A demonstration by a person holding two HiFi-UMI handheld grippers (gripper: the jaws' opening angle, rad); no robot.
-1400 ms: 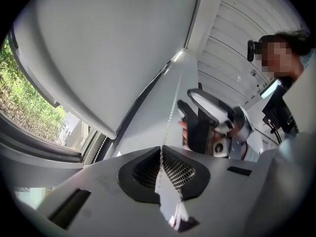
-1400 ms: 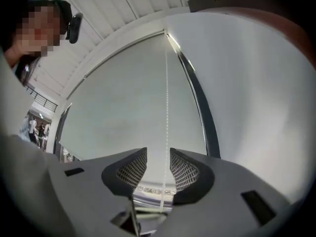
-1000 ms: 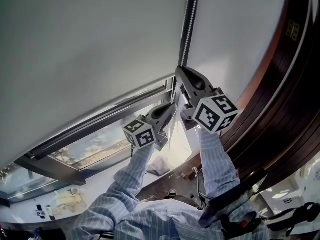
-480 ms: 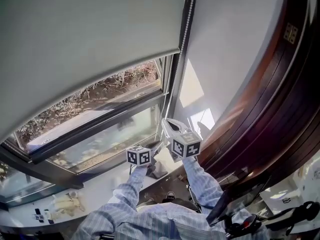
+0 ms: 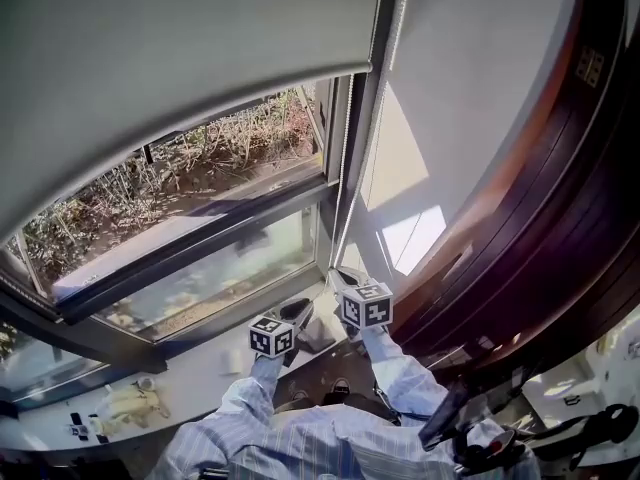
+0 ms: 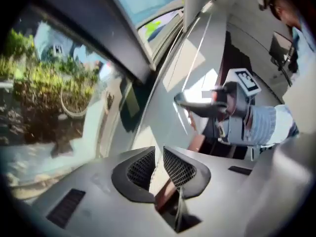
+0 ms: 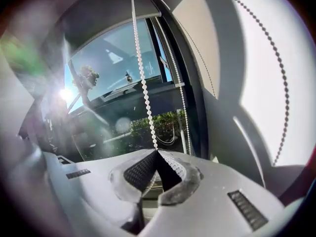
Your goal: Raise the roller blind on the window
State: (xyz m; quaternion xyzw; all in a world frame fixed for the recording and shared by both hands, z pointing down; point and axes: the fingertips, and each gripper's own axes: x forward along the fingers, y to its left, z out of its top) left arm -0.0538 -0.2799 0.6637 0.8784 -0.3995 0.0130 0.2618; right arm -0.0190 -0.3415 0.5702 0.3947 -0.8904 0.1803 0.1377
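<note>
The grey roller blind (image 5: 180,48) covers the top of the window; its bottom bar (image 5: 210,128) hangs above bare glass with bushes behind. My right gripper (image 5: 336,274) is low by the window's right frame, shut on the white bead chain (image 7: 143,83), which runs straight up from its tips (image 7: 157,151). A second strand (image 7: 182,112) hangs beside it. My left gripper (image 5: 300,311) is just left of it, above the sill. Its jaws (image 6: 159,149) have just been opening and stand a little apart, with a thin pale strand low in the gap.
The white sill (image 5: 200,368) runs below the window, with a pale cloth (image 5: 130,403) at its left end. A white wall (image 5: 470,88) and dark wooden panelling (image 5: 560,218) close in on the right. My striped sleeves (image 5: 400,368) fill the bottom centre.
Both grippers have come down from beside the blind's lower edge to just above the sill. The blind's bottom bar has risen, baring much more glass.
</note>
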